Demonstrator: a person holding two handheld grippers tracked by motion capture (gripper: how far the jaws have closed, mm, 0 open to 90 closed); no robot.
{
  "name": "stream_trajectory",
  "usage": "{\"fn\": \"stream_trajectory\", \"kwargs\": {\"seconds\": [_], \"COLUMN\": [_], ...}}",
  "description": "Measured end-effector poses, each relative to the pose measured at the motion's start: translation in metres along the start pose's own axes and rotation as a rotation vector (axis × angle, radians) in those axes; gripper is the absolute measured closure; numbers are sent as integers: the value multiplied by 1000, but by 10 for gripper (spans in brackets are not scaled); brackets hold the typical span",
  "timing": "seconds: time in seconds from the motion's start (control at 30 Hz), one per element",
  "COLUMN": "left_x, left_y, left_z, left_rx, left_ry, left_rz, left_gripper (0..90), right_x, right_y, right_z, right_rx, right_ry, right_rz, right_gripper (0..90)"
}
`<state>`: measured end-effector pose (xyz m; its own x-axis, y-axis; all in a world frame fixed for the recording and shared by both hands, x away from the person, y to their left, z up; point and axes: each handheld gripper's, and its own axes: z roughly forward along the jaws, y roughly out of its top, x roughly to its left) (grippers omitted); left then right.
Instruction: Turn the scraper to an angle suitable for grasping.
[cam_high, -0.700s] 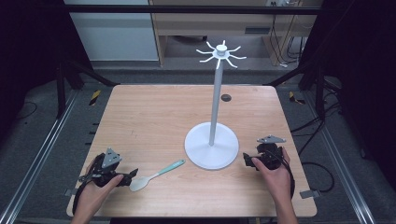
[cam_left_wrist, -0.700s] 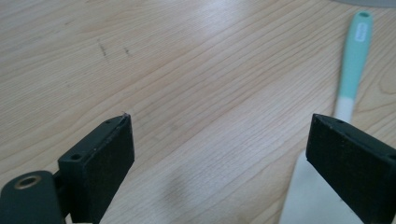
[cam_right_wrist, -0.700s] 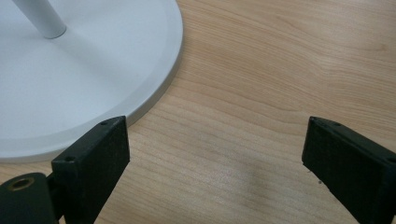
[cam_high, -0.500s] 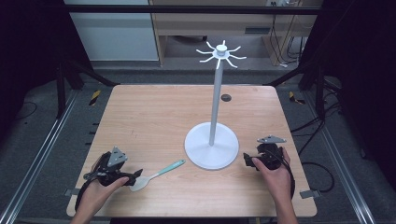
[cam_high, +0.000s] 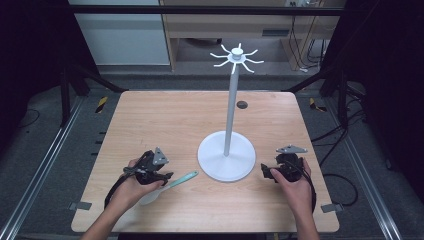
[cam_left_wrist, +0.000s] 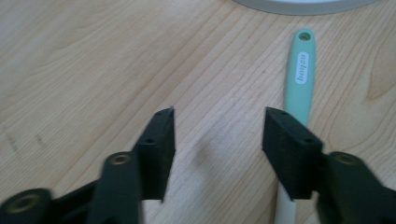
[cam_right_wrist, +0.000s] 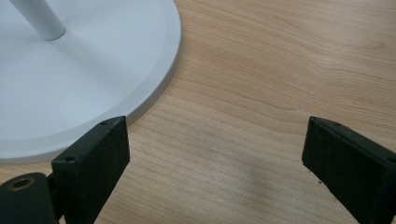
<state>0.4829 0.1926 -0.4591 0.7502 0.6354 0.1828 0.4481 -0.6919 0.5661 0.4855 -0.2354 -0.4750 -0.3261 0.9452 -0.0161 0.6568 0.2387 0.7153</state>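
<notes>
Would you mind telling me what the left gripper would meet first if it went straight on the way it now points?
Probably bare table: between the open jaws of the left gripper lies only wood. The mint-handled spatula runs under its right-hand jaw, just off the middle line, and the white stand base lies farther ahead. Depth is hard to judge.

One camera overhead, one riding each gripper.

The high view looks forward and down over the whole table (cam_high: 150, 125). Both gripper views skim close along the wood; each catches the white stand base (cam_right_wrist: 70, 84), at its upper edge or upper left.
</notes>
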Motion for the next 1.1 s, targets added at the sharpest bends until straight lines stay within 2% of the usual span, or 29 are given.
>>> {"fn": "stream_trajectory", "kwargs": {"seconds": [0.1, 0.13, 0.17, 0.23, 0.27, 0.43, 0.8, 0.87, 0.93, 1.1], "left_x": [-2, -3, -3, -4, -4, -7, -23, -24, -24, -36], "left_y": [3, 4, 7, 10, 11, 21, 31, 31, 31, 29], "left_z": [5, 9, 12, 15, 16, 23, 41, 41, 40, 36], "left_rx": [14, 25, 24, 14, 20, 24, 49, 50, 50, 51], "left_ry": [-10, -13, -33, -56, -55, -72, -107, -97, -115, -155], "left_rz": [1, 8, -3, -18, -13, -8, 29, 38, 32, 67], "left_gripper": [591, 591, 683, 745, 779, 880, 900, 900, 900, 900], "right_x": [0, 0, 0, 1, 1, 1, 0, 0, 0, 1], "right_y": [0, 0, 1, 1, 1, 1, 0, 1, 1, 1], "right_z": [0, 0, 0, 0, 0, 0, 1, 1, 1, 1], "right_rx": [2, 2, 3, 3, 2, 4, 2, 3, 4, 8], "right_ry": [2, 0, 0, 1, 2, 3, 5, 4, 5, 5], "right_rz": [3, 2, 0, 0, 0, 1, 1, 2, 0, 2], "right_gripper": [81, 81, 81, 81, 81, 81, 82, 82, 82, 82]}}
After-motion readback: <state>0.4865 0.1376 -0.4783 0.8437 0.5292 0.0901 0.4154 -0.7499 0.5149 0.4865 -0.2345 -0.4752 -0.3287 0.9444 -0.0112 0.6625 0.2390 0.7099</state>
